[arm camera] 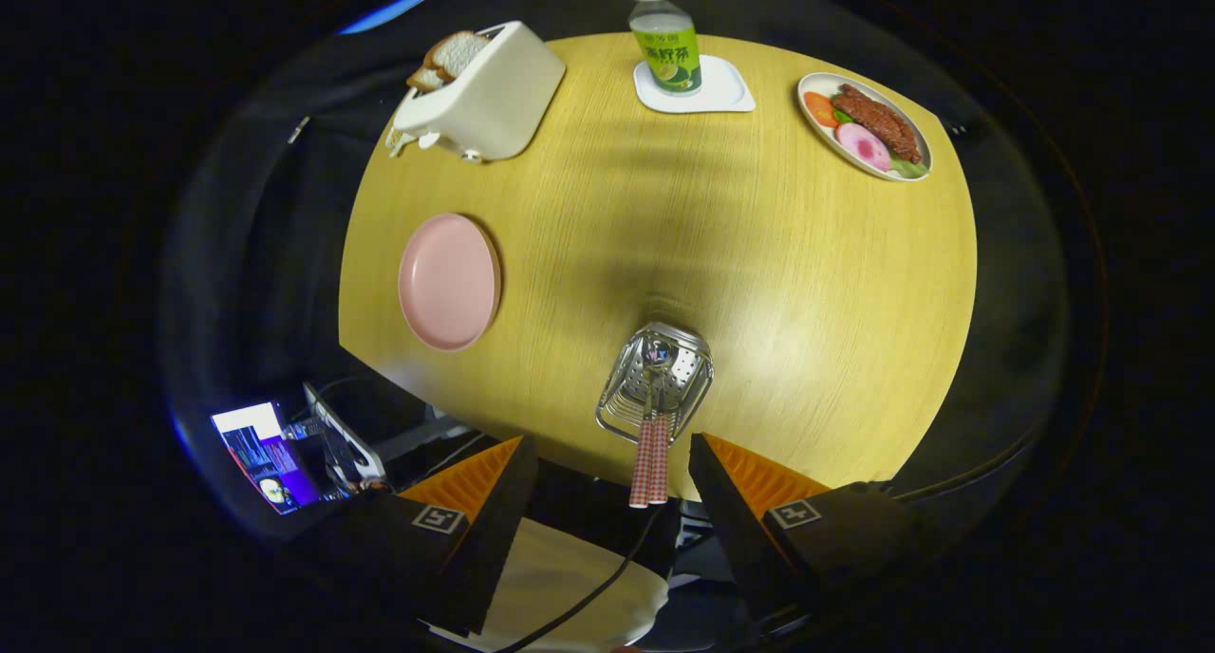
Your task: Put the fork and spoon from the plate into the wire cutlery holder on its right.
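- Gripper (607,463) is held above the table's near edge, fingers spread wide apart, nothing clamped between them.
- Two checkered handles (650,463) are seen in the gap between the fingers, untouched by either; they stick up out of the wire cutlery holder (655,382) just ahead.
- Fork and spoon are judged to be both in the holder already: a spoon bowl (658,351) is visible inside, while the fork's head cannot be made out through the wire.
- Handles are left protruding toward the gripper, likely because the pieces were dropped in head first, held by the handle.
- Pink plate (449,281) is seen to the holder's left, well apart from it, with no cutlery on it; task is judged done or nearly so.
- Wide finger spread fits a release, not a grasp.
- Wooden table (759,254) carries the rest, beyond the holder: a toaster (484,93) with bread slices in it, a green-labelled bottle (666,41) standing on a white coaster (726,93), and an oval dish of food (864,126) at the far right.
- A lit screen (266,454) is seen below the table, left of the fingers.
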